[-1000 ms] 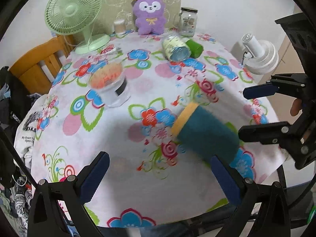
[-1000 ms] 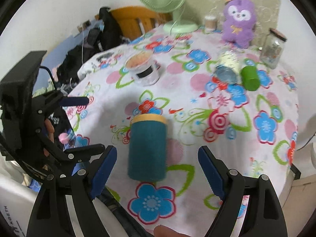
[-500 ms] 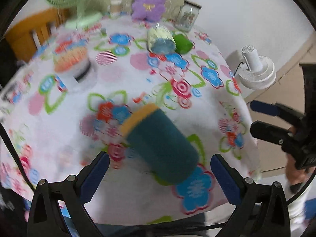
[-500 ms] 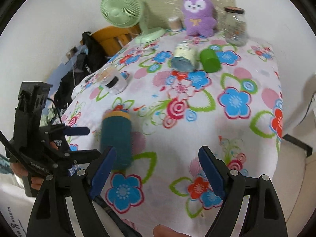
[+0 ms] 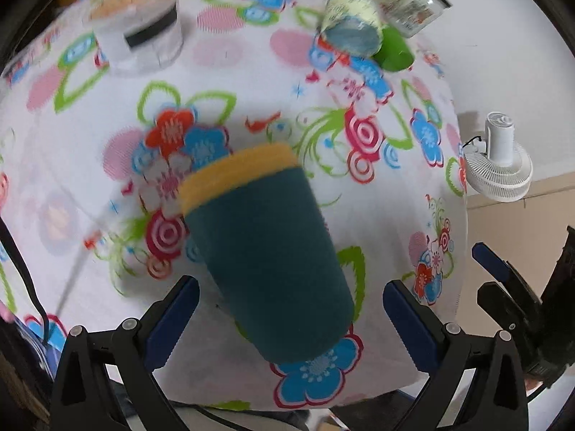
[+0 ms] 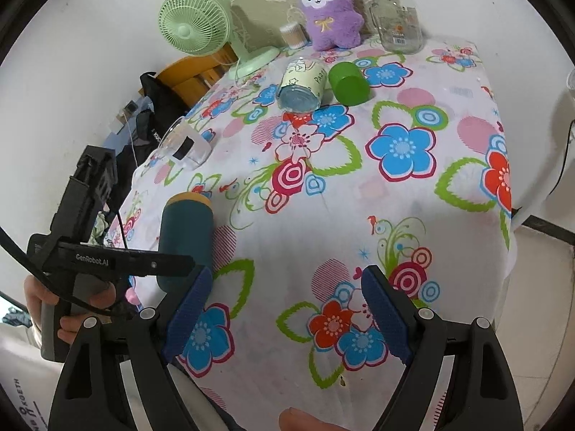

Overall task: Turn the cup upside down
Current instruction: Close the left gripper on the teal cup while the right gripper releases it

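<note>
Cup: teal, with a yellow band at one end; lay on its side on the flowered cloth near the front edge of the bench, yellow end pointing away from the left gripper.
Left gripper: blue pads spread wide, one on each side of the cup's teal end, neither touching it as far as could be seen; nothing held.
Right gripper: pads apart over bare cloth, well to the right of the cup; nothing between them.
Pale jar: on its side mid-bench, open mouth facing the front.
Green cup: on its side, just beside the pale jar.
Clear tub: stood left of centre, black label on its wall; blurred in the left wrist view.
Back row: green fan, small container of swabs, purple plush toy, empty glass jar.
White fan: off the bench, beyond its right edge.
</note>
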The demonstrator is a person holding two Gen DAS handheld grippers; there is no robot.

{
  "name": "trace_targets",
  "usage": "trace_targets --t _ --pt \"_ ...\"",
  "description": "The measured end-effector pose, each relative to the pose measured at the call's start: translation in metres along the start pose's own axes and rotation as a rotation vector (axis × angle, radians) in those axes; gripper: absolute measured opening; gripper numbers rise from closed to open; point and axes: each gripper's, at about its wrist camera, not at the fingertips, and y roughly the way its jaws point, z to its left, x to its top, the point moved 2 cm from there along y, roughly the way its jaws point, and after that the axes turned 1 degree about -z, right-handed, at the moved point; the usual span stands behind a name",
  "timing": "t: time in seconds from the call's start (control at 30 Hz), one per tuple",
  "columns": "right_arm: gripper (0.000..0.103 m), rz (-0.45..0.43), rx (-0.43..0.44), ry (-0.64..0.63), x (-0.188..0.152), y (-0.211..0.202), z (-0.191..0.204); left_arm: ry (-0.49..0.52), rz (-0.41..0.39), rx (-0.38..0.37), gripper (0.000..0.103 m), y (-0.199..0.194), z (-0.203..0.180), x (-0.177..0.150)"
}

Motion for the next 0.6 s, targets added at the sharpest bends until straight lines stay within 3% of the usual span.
trace_targets --t 0.27,0.4,0.57,0.6 --pt "0.087 -0.004 0.026 -0.003 -0.002 0.002 -0.001 -0.017 0.012 0.032 0.102 0.009 -0.005 0.0" --pt "0.087 -0.006 0.033 0.001 -0.004 0.002 -0.003 -0.047 0.035 0.011 0.097 0.015 -0.003 0.001" --pt "0.087 -0.006 0.046 0.013 -0.005 0.004 -0.005 -0.06 -0.007 0.039 0.076 0.01 -0.002 0.003" --pt "0.087 -0.007 0.048 0.015 -0.005 0.004 -0.006 -0.059 -0.012 0.041 0.076 0.01 -0.001 0.004"
